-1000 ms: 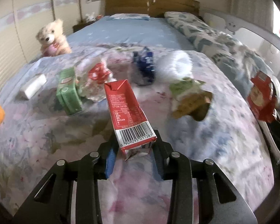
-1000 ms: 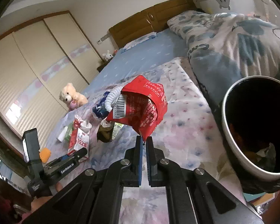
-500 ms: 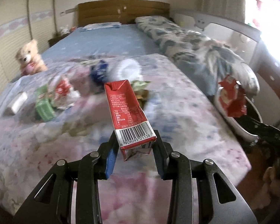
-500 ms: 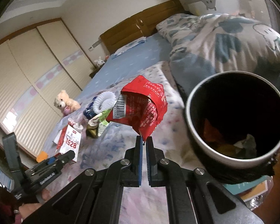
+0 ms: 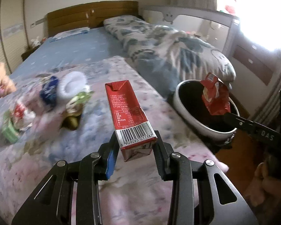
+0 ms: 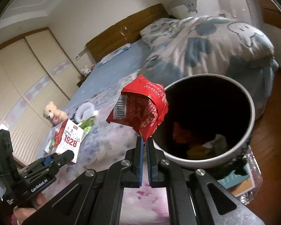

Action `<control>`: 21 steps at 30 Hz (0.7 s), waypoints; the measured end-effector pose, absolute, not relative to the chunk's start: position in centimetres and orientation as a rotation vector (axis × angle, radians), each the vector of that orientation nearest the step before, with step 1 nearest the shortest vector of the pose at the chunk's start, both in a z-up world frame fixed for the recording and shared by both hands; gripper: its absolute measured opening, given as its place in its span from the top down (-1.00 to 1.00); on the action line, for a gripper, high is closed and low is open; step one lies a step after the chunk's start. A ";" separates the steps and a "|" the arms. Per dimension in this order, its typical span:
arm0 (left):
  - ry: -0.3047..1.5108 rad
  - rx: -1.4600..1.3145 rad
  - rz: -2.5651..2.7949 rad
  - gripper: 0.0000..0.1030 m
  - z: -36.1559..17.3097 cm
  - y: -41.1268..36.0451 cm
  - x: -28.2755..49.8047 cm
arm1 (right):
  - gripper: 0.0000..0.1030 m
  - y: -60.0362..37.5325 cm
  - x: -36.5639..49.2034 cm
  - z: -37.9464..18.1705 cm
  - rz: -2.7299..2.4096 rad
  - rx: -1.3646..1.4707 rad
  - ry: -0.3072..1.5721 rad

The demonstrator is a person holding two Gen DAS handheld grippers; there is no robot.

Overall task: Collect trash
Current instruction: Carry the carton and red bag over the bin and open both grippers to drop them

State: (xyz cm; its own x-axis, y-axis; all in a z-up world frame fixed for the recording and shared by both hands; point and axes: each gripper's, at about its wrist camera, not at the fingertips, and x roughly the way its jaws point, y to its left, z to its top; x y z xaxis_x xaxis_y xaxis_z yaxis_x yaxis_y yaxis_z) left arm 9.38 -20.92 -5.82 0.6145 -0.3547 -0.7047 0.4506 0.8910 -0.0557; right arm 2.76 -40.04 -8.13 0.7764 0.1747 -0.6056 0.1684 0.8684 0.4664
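Left gripper (image 5: 135, 148) clamps red carton (image 5: 128, 112), frame centre. Right gripper (image 6: 144, 144) pinches red wrapper (image 6: 140, 108) at bin (image 6: 249, 131) rim, centre-right.

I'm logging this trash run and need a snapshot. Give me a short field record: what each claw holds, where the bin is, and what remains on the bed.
left claw: shut on red carton, over the bed
right claw: shut on red wrapper, at the bin's rim
bin: open, beside the bed, some trash inside
bed: several pieces of litter remain, blurred
bystander: teddy bear on the bed
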 end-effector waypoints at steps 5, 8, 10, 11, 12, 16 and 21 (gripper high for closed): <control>0.787 0.162 -0.514 0.35 -6.0 -23.6 9.5 | 0.94 -42.0 2.0 -8.3 -0.040 0.543 0.689; 0.788 0.175 -0.536 0.35 -5.9 -25.0 9.5 | 0.94 -43.1 1.6 -8.5 -0.061 0.553 0.689; 0.788 0.183 -0.554 0.35 -5.8 -26.0 9.5 | 0.94 -43.8 1.4 -8.6 -0.075 0.559 0.690; 0.787 0.187 -0.561 0.35 -5.7 -26.5 9.6 | 0.94 -44.1 1.2 -8.7 -0.079 0.561 0.690; 0.786 0.191 -0.568 0.35 -5.7 -27.0 9.6 | 0.94 -44.4 1.2 -8.7 -0.084 0.564 0.691; 0.790 0.199 -0.594 0.35 -5.6 -28.9 10.0 | 0.94 -45.6 1.2 -8.8 -0.098 0.572 0.693; 0.796 0.208 -0.622 0.35 -5.5 -31.2 10.4 | 0.94 -46.5 1.4 -8.8 -0.108 0.576 0.696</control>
